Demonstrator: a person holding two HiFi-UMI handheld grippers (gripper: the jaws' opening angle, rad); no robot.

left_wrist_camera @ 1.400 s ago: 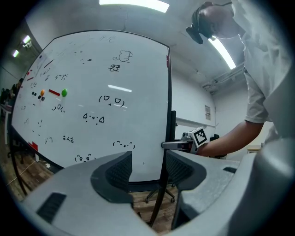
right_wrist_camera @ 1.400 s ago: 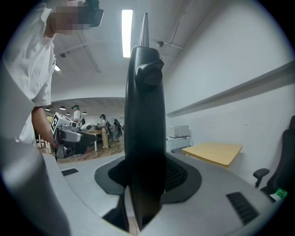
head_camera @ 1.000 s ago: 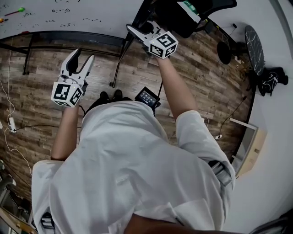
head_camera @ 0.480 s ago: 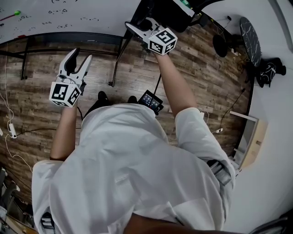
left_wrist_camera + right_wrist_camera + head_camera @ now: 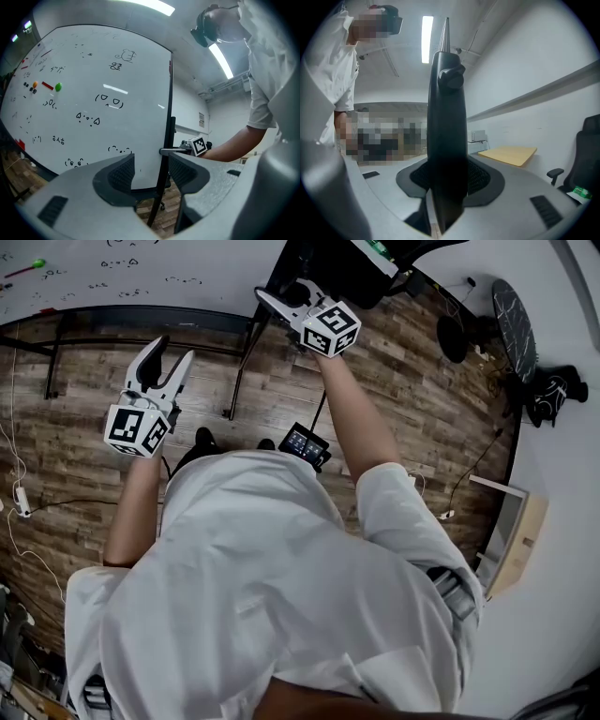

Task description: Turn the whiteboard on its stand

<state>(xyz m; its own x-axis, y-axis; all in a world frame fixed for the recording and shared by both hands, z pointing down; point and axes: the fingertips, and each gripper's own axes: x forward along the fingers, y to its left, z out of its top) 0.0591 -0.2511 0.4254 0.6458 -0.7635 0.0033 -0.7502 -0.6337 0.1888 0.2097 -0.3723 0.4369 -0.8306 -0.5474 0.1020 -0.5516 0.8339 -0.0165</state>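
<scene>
shoes (image 5: pixel 202 437) now stand wider apart than a second ago; both grippers have barely shifted. left gripper (image 5: pixel 172 351) hangs with jaws apart and empty, aimed at the whiteboard (image 5: pixel 93 93), likely kept free to push its face. whiteboard stands upright ahead, its right edge seen through those jaws but well apart from them. right gripper (image 5: pixel 281 294) stays clamped narrow on the black side post (image 5: pixel 447 117), probably as the handle for the turn.
</scene>
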